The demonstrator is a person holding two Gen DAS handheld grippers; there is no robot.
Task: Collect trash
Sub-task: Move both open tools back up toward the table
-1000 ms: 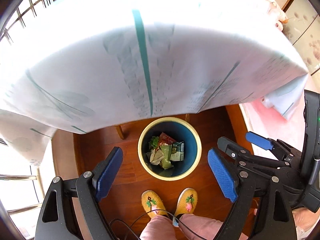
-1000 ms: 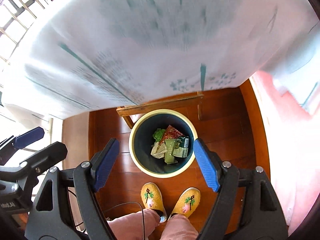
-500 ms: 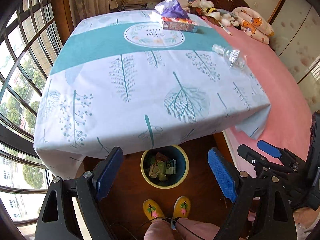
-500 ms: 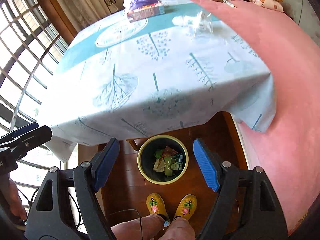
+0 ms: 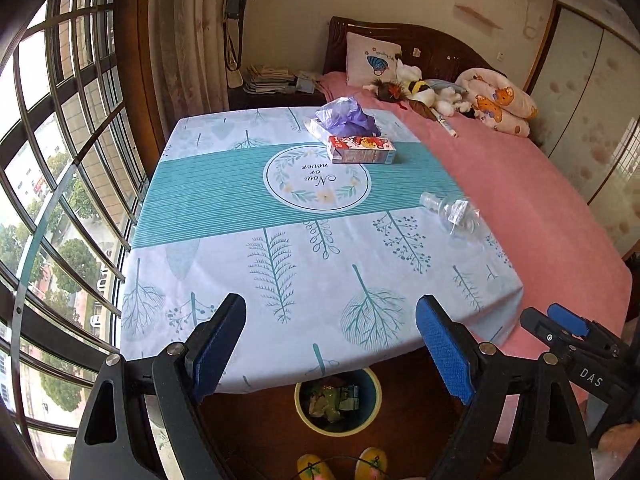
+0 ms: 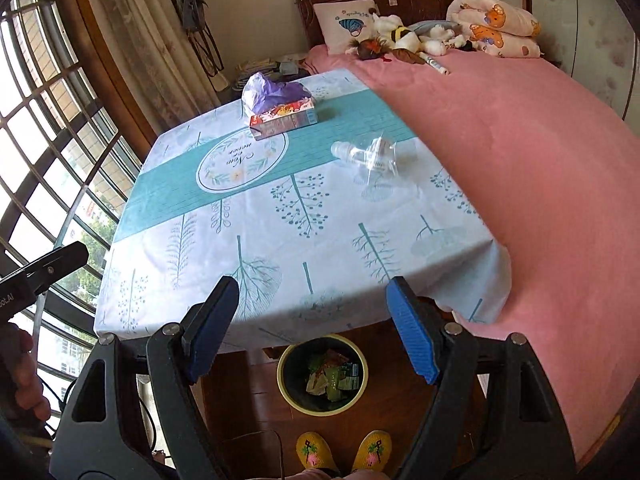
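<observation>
Several wrappers already lie in the round yellow-rimmed blue bin (image 6: 323, 376) on the floor near the tabletop (image 5: 280, 272). One clear crushed plastic bottle (image 6: 366, 156) remains at right. Both hand-held grippers (image 5: 330, 354) (image 6: 310, 328) gape wide, empty.

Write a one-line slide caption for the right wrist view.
Open right gripper hovers above a bin of wrappers; a clear plastic bottle lies on the tablecloth.

Worktop (image 5: 224, 280) under leaf-print cloth; tissue box (image 5: 362, 150) near its far edge. Pink bed (image 5: 540, 200) alongside, with pillow (image 5: 372, 58), plush toys (image 5: 420, 92), folded quilt (image 5: 496, 100). Barred window (image 5: 60, 160) opposite.
</observation>
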